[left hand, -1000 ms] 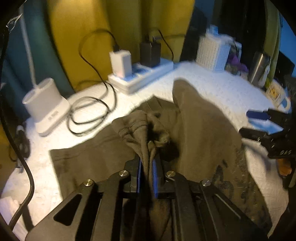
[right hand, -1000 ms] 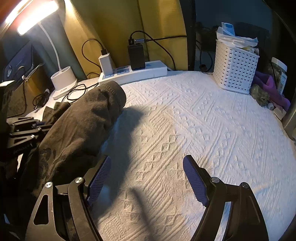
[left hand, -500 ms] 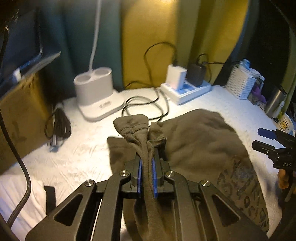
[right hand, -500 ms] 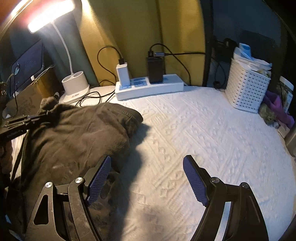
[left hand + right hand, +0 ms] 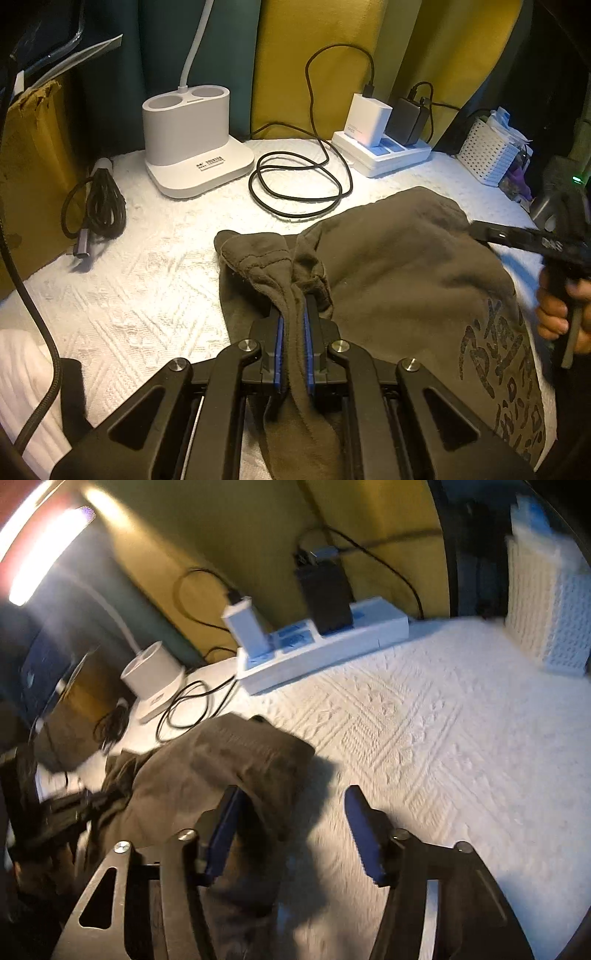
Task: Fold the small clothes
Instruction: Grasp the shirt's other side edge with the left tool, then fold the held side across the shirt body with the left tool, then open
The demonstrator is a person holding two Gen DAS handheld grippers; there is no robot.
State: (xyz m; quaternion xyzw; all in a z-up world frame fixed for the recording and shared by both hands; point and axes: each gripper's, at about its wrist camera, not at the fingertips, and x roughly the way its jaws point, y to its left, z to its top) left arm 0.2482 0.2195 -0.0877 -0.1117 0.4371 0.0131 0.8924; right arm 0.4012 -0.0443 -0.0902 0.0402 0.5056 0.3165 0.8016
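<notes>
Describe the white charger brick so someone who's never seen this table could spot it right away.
Start at the yellow curtain behind the white textured cloth. At its foot lies a white power strip with two chargers standing in it. The white charger is the left one, with a black cable from its top; its neighbour is black.

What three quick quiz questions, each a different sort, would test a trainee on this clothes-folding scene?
1. True or false: the left hand-held gripper is shut on the olive-brown garment.
2. Which charger on the white power strip sits nearer the lamp base: A white, B black?
3. Fill in: the right hand-held gripper's jaws are closing, and the garment's edge lies ___ them.

Key: 1 true; 2 A; 3 between.
</notes>
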